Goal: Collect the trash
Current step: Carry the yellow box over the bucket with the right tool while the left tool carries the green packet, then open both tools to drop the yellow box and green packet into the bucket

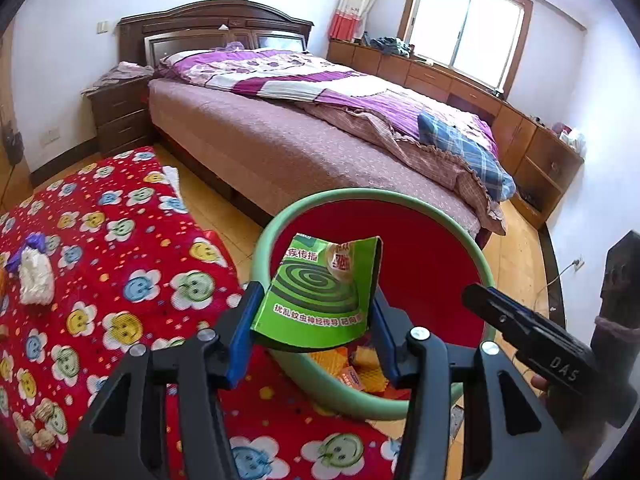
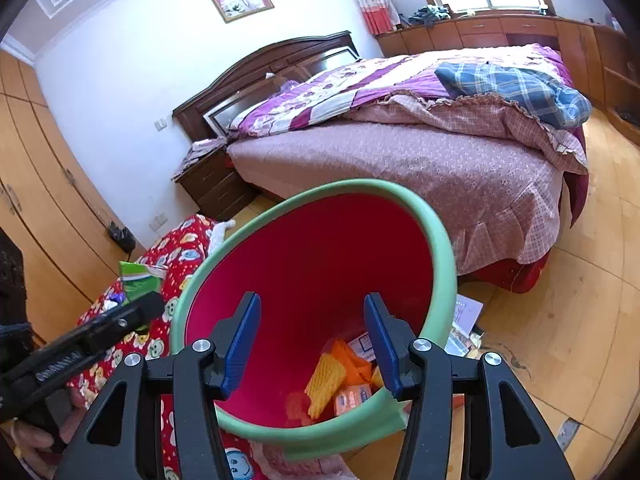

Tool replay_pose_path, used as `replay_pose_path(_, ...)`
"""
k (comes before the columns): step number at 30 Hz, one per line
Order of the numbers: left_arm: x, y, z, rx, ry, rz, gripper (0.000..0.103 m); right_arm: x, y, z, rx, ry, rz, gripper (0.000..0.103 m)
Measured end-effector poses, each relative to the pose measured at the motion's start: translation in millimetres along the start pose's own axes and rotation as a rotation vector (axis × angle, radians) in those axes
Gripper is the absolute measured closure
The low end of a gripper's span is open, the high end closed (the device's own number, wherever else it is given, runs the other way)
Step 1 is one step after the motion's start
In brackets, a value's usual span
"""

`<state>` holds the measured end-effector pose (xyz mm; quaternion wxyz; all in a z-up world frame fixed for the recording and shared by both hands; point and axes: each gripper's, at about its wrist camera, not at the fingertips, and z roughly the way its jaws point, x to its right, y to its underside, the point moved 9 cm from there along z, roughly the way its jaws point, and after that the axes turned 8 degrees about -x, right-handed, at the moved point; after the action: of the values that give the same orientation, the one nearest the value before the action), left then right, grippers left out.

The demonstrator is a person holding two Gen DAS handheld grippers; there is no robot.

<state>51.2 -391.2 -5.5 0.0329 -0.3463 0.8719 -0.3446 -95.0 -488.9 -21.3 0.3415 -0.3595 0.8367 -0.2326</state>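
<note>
Holding a green mosquito-coil box (image 1: 320, 292) between the blue pads of the left hand-held gripper (image 1: 312, 312), pinched at its lower corners, poised over the near rim of the green bin (image 1: 264, 240) with its red liner. Risking a miss: letting go here may be dropping the box on the rim, so that it is tipping outward onto the red smiley-print cloth (image 1: 120, 248) rather than falling among the orange wrappers (image 2: 332, 380) already lying at the bottom. Leaving more trash waiting at far left on that cloth: a crumpled white wad (image 1: 36, 276) beside a purple scrap (image 1: 28, 246), and peanut shells (image 1: 40, 428) nearer the camera. Moving right, hovering the right hand-held gripper (image 2: 312, 340) over the bin mouth, jaws parted and gripping nothing, the near rim passing between them; possibly crowding the drop path and nudging the bin. Lying further right, loose papers (image 2: 466, 316) on the wooden floor (image 2: 560, 320) just beside the bin, the bed (image 2: 400, 168) standing behind.
</note>
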Motion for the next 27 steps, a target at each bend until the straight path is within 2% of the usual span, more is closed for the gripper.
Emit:
replay_pose_path(9,14.7,4.4,19.1,-0.049,0.034,0.033,0.047,6.4,1.1,1.4,-0.014,-0.004,0.017,0.048)
replay_pose_path(13,14.3,9.9,20.2,-0.06,0.012,0.035,0.043,7.1,4.3,0.6,-0.019,-0.004,0.025,0.048)
replay_pose_path(27,-17.9,25.9,-16.6,-0.027,-0.038,-0.033,0.042,-12.9,12.6,-9.9,-0.019,-0.004,-0.003,0.047)
